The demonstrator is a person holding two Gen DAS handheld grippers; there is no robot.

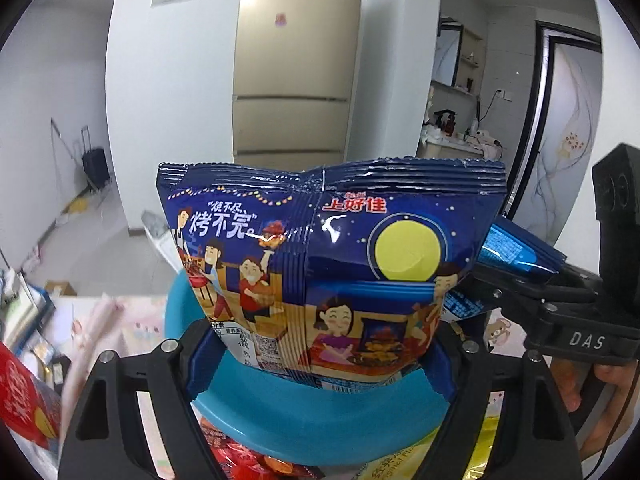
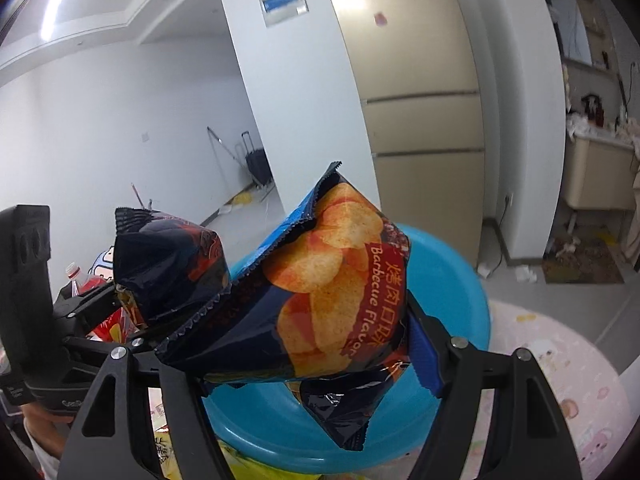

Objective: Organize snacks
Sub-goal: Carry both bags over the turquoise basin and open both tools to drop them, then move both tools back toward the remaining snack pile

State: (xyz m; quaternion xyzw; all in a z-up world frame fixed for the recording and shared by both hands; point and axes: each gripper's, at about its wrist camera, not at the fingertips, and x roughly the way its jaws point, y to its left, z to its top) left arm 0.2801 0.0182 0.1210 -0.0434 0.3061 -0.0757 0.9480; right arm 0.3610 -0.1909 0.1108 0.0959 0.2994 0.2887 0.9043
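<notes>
We carry two bags above the blue basin (image 1: 320, 432): left gripper (image 1: 320, 356) jaws clench the night-scene bag (image 1: 328, 260), right gripper (image 2: 304, 360) jaws the barbecue chips (image 2: 320, 300); neither is placed yet.

Your left gripper's fingers (image 1: 168, 364) are matt black plastic with bright metal screw heads. The night-scene snack bag (image 1: 332, 264) they hold is glossy crinkled film. The barbecue chip bag (image 2: 320, 300) shines likewise. The blue basin (image 2: 448, 280) looks like smooth plastic.
</notes>
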